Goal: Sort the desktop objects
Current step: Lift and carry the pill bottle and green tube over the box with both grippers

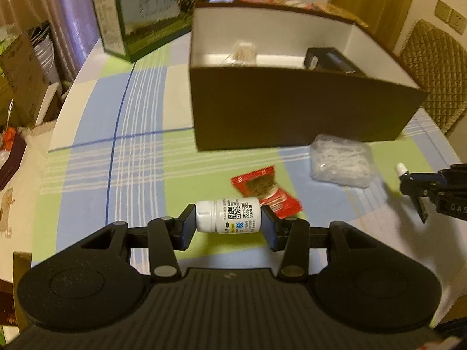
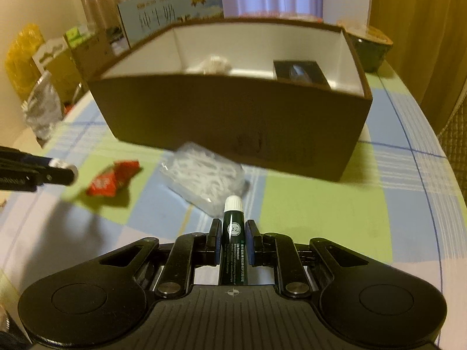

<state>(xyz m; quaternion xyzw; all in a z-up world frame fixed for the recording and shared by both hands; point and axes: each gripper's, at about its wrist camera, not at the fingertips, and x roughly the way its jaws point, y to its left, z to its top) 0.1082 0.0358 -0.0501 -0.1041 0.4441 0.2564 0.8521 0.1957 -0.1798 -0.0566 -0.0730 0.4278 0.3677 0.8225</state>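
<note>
My left gripper [image 1: 228, 222] is shut on a small white pill bottle [image 1: 228, 215], held sideways above the checked tablecloth. My right gripper [image 2: 232, 233] is shut on a dark green lip balm tube [image 2: 232, 233] with a white cap, pointing forward. The brown box [image 1: 292, 108] with white inner walls stands ahead of both grippers; inside lie a pale bundle [image 1: 243, 51] and a black item [image 1: 329, 59]. In the left wrist view the right gripper [image 1: 408, 179] shows at the right edge. In the right wrist view the left gripper [image 2: 62, 172] enters from the left.
A red packet [image 1: 267, 191] and a clear bag of white bits [image 1: 341, 160] lie on the cloth before the box; both show again as the packet [image 2: 112, 178] and the bag [image 2: 204, 175]. A green milk carton box [image 1: 140, 14] stands at the back left. A quilted chair [image 1: 432, 70] is at the right.
</note>
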